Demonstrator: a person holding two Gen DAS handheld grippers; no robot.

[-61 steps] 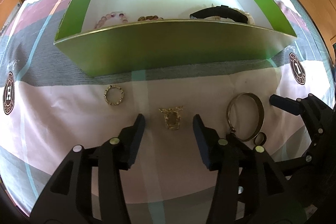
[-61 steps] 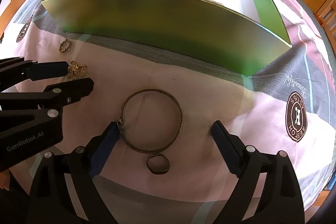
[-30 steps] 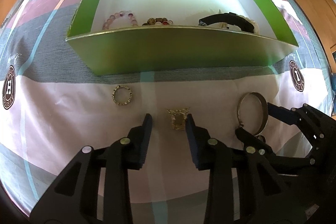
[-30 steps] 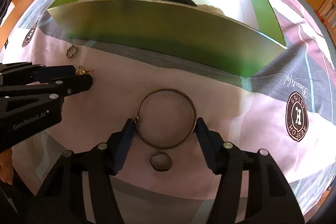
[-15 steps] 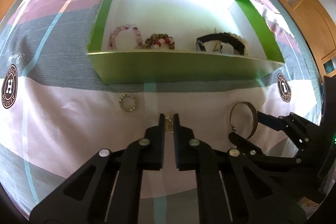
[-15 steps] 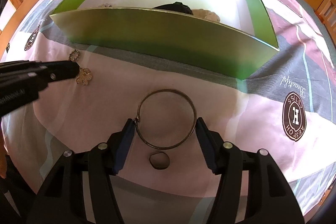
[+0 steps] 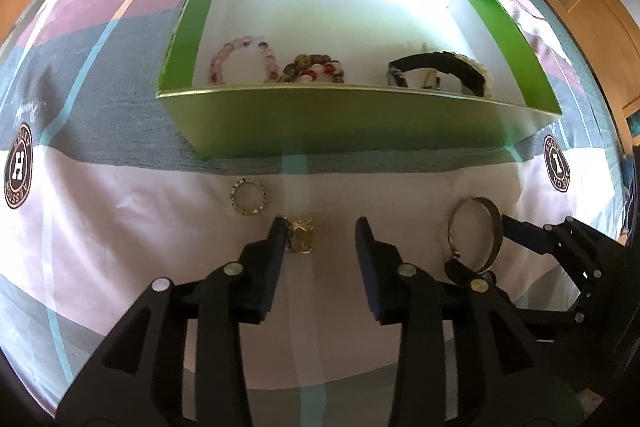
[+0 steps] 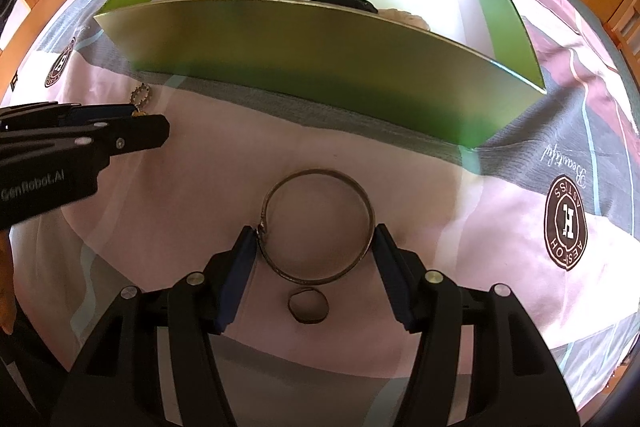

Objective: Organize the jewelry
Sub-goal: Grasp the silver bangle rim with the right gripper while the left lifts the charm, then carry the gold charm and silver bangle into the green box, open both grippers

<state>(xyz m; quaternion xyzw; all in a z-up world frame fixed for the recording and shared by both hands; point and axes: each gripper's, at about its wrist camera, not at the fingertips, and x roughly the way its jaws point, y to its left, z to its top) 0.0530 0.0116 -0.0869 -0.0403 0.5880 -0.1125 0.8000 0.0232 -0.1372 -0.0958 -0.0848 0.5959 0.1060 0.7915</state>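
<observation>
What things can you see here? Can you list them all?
box: 1, green outside, white inside, on the bedspread
pink bead bracelet: 1, pink, in the box, left
mixed bead bracelet: 1, brown and red, in the box, middle
black band: 1, black, in the box, right
gold ring: 1, gold, on the bedspread before the box
gold ornament: 1, gold, against the left claw's left finger
bangle: 1, dull metal, between the right claw's fingers
small ring: 1, dark, just behind the bangle
left claw: 1, black, open
right claw: 1, black, shut on the bangle
</observation>
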